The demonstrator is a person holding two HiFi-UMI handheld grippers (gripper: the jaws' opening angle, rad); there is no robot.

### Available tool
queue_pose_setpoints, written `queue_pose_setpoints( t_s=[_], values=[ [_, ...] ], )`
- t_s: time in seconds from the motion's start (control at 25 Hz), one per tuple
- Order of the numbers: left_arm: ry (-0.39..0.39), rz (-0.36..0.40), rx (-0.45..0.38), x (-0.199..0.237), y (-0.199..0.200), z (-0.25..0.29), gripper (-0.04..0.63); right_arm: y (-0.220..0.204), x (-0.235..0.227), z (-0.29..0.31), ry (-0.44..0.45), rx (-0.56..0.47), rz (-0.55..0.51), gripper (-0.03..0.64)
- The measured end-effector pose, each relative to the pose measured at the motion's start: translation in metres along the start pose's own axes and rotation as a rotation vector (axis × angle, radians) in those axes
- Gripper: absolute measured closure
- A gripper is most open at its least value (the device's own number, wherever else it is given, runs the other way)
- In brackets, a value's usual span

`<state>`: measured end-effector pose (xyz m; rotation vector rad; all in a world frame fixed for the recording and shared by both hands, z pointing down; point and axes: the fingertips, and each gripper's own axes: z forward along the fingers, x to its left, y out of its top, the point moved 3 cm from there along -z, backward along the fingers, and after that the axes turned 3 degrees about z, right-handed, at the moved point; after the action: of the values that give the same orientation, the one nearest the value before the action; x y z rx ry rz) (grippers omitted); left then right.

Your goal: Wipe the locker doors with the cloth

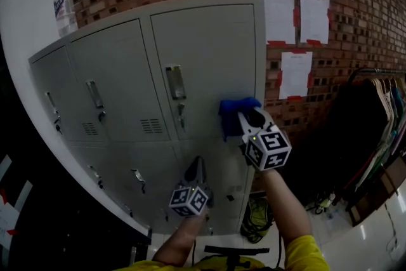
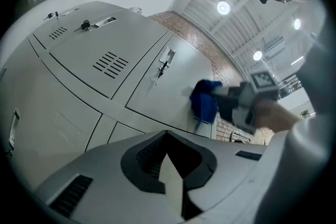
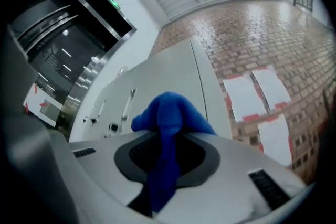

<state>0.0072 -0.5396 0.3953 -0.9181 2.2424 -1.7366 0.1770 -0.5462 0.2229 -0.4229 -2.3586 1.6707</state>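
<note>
right gripper (image 1: 252, 117) clamped on blue cloth (image 1: 233, 112), pressed to upper-right locker door (image 1: 209, 47) | left gripper (image 1: 197, 166) closed, empty | risk: cloth snags on handle (image 1: 176, 82) and pulls free

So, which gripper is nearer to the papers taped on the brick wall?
The right. The right gripper, holding the blue cloth, sits just below-left of the papers; the left gripper is lower and farther left.
</note>
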Motion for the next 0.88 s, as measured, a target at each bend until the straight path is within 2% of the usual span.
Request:
queue_pose_setpoints(
  t_s=[0.12, 0.2, 0.32, 0.4, 0.52, 0.6, 0.76, 0.84, 0.88],
  values=[
    [-0.012, 0.002, -0.001, -0.001, -0.001, 0.003, 0.603, 0.124, 0.017, 0.044, 0.08, -0.121, -0.032, 0.545],
    [-0.018, 0.013, 0.003, -0.004, 0.0, 0.003, 0.603, 0.188, 0.025, 0.075, 0.092, -0.161, -0.042, 0.545],
    [-0.033, 0.019, 0.006, -0.007, 0.002, 0.004, 0.603, 0.233, 0.025, 0.106, 0.066, -0.153, -0.07, 0.543],
    [-0.034, 0.018, 0.001, -0.006, 0.004, 0.003, 0.603, 0.234, 0.026, 0.107, 0.061, -0.141, -0.084, 0.543],
    [-0.013, 0.023, -0.011, 0.003, 0.01, -0.001, 0.603, 0.187, 0.025, 0.087, 0.067, -0.123, -0.069, 0.543],
    [-0.004, 0.026, -0.017, 0.009, 0.012, -0.002, 0.603, 0.126, 0.023, 0.065, 0.065, -0.083, -0.042, 0.543],
    [-0.003, 0.027, -0.015, 0.018, 0.012, -0.001, 0.603, -0.032, 0.022, 0.016, 0.062, 0.076, 0.085, 0.545],
    [0.002, 0.026, -0.006, 0.021, 0.009, -0.004, 0.603, -0.085, 0.023, 0.0, 0.055, 0.115, 0.106, 0.543],
    [0.007, 0.022, -0.003, 0.024, 0.007, -0.005, 0.603, -0.096, 0.023, -0.003, 0.053, 0.12, 0.113, 0.545]
  ],
)
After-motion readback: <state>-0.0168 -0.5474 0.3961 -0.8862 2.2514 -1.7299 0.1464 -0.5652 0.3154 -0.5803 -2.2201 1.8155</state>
